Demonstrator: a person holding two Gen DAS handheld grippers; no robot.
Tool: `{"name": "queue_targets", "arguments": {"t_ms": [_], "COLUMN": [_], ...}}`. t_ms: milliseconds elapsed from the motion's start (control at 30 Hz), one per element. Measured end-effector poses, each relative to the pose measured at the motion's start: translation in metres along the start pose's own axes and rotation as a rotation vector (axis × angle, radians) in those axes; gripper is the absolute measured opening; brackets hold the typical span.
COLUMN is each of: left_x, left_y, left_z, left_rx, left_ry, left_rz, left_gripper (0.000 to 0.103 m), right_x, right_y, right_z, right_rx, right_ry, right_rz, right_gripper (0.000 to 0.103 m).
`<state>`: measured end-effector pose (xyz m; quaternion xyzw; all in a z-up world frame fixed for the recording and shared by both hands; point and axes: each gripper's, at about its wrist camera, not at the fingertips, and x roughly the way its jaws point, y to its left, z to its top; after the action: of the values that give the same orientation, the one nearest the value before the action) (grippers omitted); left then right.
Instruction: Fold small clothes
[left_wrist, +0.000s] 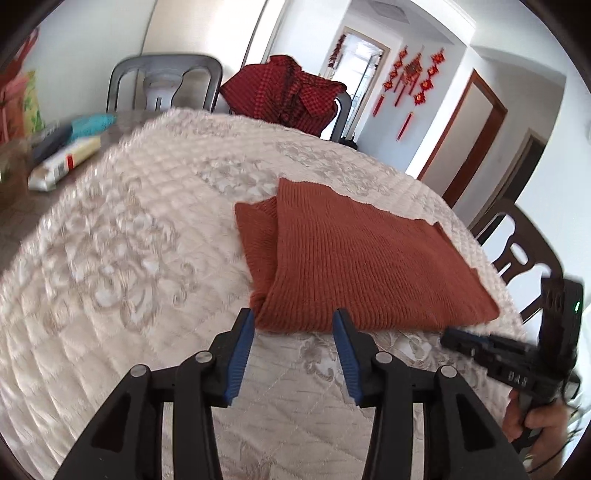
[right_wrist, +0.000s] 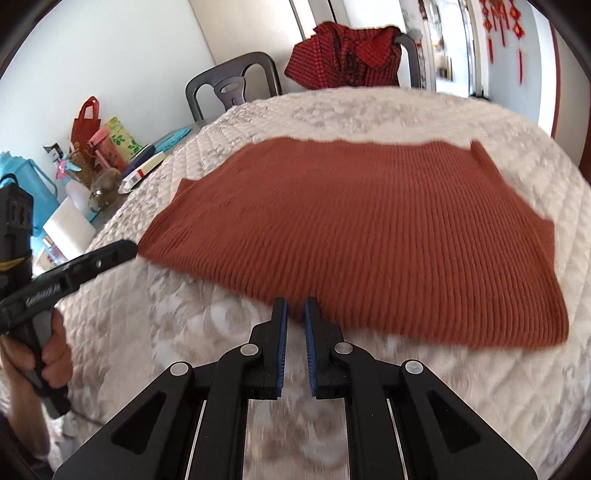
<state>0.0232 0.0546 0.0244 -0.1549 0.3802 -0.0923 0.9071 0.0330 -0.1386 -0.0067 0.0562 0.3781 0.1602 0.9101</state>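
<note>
Your two claws, left claw (left_wrist: 293, 321) parted and right claw (right_wrist: 295, 310) narrowly parted, both empty, sit low in frame before one folded rust sweater (right_wrist: 362, 229) mid-frame on the quilted bench (left_wrist: 110, 240).

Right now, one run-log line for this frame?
stage: fold | rust knit garment folded flat on quilted table cover | left gripper open, empty | right gripper slightly open, empty

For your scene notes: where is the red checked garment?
The checked garment hangs over a chair beyond the table's far edge, behind the sweater.
</note>
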Motion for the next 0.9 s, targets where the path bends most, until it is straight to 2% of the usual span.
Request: {"name": "queue_targets", "arguments": {"t_ms": [67,133,167,200,333,400,500,600,633,667,733,800,900], "left_x": [0.004,0.009,0.012,0.015,0.024,0.029,0.031,0.034,0.035,0.038,0.039,0.037,0.027], "left_y": [0.007,0.012,0.013,0.015,0.018,0.020,0.023,0.024,0.023,0.024,0.027,0.026,0.024], "left_z": [-0.002,-0.005,-0.006,-0.007,-0.002,0.002,0.005,0.007,0.008,0.009,0.010,0.009,0.005], "left_rx": [-0.046,-0.090,-0.108,-0.131,-0.184,-0.216,-0.258,-0.260,-0.252,-0.248,-0.264,-0.260,-0.242], "left_ry": [0.027,0.054,0.064,0.073,0.058,0.052,0.040,0.027,0.028,0.032,0.039,0.039,0.034], "left_rz": [-0.036,-0.070,-0.084,-0.102,-0.122,-0.130,-0.138,-0.121,-0.098,-0.075,-0.090,-0.095,-0.098], "left_gripper": [0.047,0.047,0.047,0.048,0.052,0.052,0.052,0.046,0.034,0.029,0.019,0.017,0.016], "right_x": [-0.013,-0.031,-0.038,-0.047,-0.068,-0.070,-0.067,-0.062,-0.062,-0.061,-0.060,-0.060,-0.065], "right_y": [-0.014,-0.037,-0.047,-0.060,-0.110,-0.126,-0.141,-0.151,-0.153,-0.155,-0.156,-0.158,-0.158], "right_z": [-0.012,-0.025,-0.029,-0.035,-0.048,-0.048,-0.042,-0.036,-0.035,-0.033,-0.030,-0.033,-0.041], "right_rx": [0.063,0.163,0.209,0.265,0.470,0.545,0.617,0.677,0.686,0.695,0.700,0.705,0.702], "right_ry": [-0.015,-0.046,-0.062,-0.085,-0.168,-0.199,-0.230,-0.267,-0.279,-0.289,-0.288,-0.273,-0.273], "right_rz": [0.051,0.089,0.087,0.081,0.067,0.110,0.091,0.127,0.133,0.134,0.119,0.090,0.100], "right_gripper": [0.021,0.034,0.044,0.048,0.049,0.049,0.049,0.049,0.049,0.049,0.045,0.015,0.014]}}
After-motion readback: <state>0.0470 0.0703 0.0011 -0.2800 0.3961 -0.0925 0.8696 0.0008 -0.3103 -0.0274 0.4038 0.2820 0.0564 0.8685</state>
